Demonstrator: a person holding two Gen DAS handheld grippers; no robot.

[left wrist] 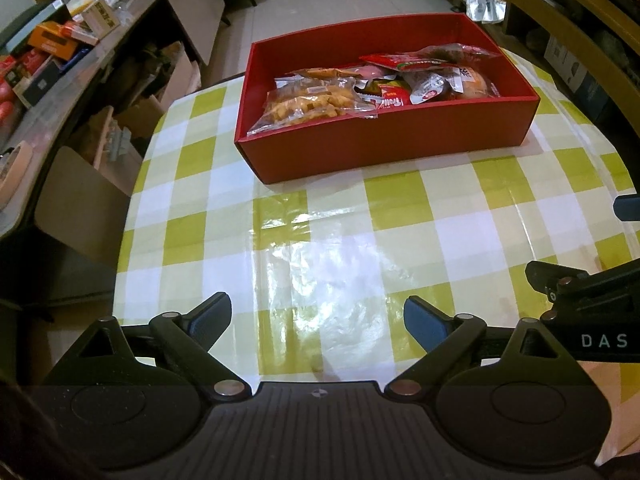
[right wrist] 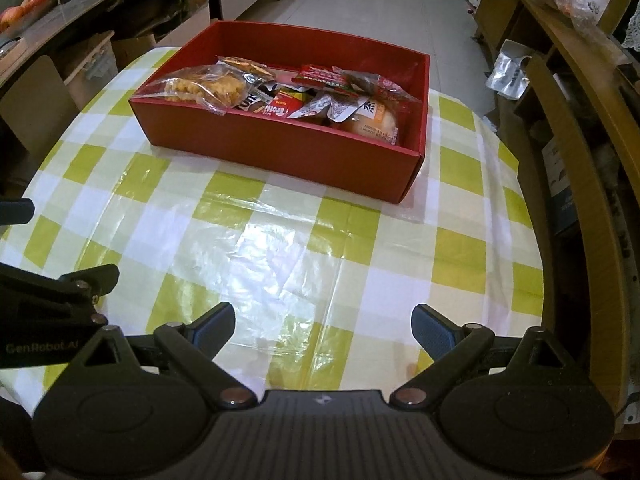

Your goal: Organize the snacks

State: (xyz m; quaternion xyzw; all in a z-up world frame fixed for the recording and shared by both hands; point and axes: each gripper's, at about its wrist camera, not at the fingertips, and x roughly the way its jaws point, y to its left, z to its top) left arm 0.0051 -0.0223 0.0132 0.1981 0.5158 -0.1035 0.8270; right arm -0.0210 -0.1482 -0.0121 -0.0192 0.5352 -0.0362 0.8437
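Note:
A red box point(left wrist: 360, 148) point(right wrist: 280, 152) stands at the far side of the checked table and holds several wrapped snacks. A clear bag of golden biscuits point(left wrist: 316, 106) point(right wrist: 204, 86) lies at its left end, and a round bun in a wrapper point(right wrist: 370, 122) point(left wrist: 476, 84) at its right end. My left gripper point(left wrist: 318, 316) is open over bare tablecloth with nothing between its fingers. My right gripper point(right wrist: 324, 326) is open too and empty. Both hover well short of the box. Each shows at the edge of the other's view.
The yellow-and-white checked tablecloth point(left wrist: 320, 240) point(right wrist: 280, 248) is glossy with wrinkles. A cluttered shelf with boxes point(left wrist: 52, 44) runs along the left. Wooden shelving point(right wrist: 560, 120) stands close on the right. Tiled floor lies beyond the table's far edge.

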